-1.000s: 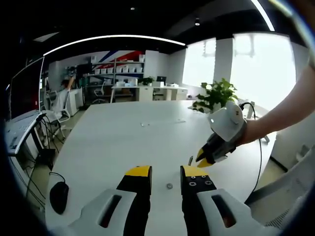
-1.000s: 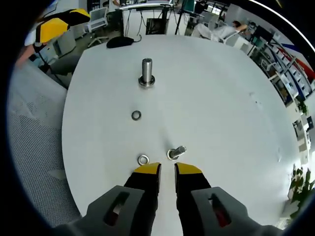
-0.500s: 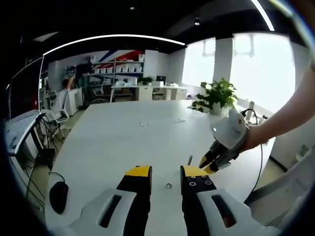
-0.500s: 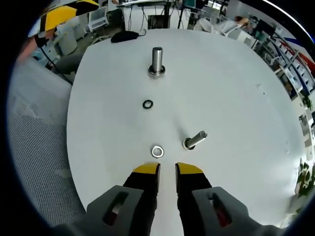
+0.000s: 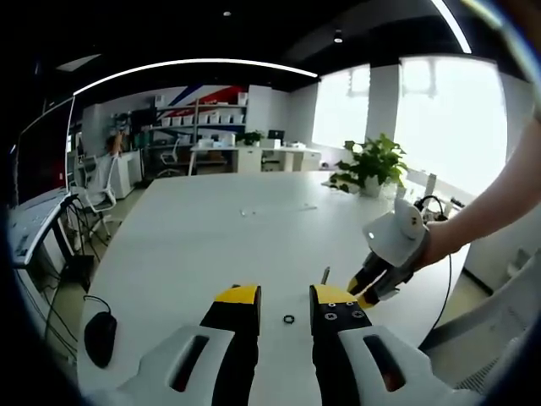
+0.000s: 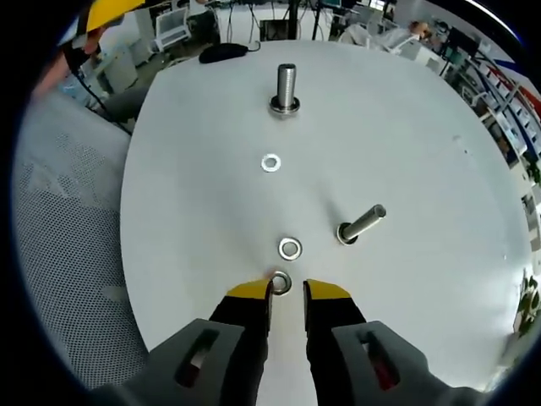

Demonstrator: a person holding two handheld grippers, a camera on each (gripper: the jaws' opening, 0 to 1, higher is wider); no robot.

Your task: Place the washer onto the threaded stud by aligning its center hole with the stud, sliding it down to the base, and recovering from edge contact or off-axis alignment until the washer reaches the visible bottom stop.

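In the right gripper view, the right tool [image 6: 286,290] points down at a white round-edged bench [image 6: 423,169]. Its two yellow-tipped black jaws stand apart with a narrow gap and hold nothing. A small flat metal washer [image 6: 281,282], a shiny ring with a round hole, lies on the bench between the jaw tips, close against the left one. A second washer [image 6: 290,249] of the same kind lies just beyond the first. A third washer [image 6: 270,162] lies farther on, well apart from the first. Beyond that, a threaded stud [image 6: 286,88], a grey metal cylinder on a round base, stands upright. A second stud [image 6: 362,224], smooth and shiny, stands on the bench to the right of the first washer and looks tilted in this view. The bench surface around the first washer is bare and smooth; its curved edge runs to the left, with a grey mesh chair [image 6: 76,254] past it.

In the left gripper view, the left tool [image 5: 285,298] has its jaws apart and free. A small dark ring [image 5: 289,319] lies on the bench between them. The right tool appears at the right, held low over the bench by a person's hand [image 5: 439,241]. A black mouse [image 5: 101,337] sits near the bench's left edge.
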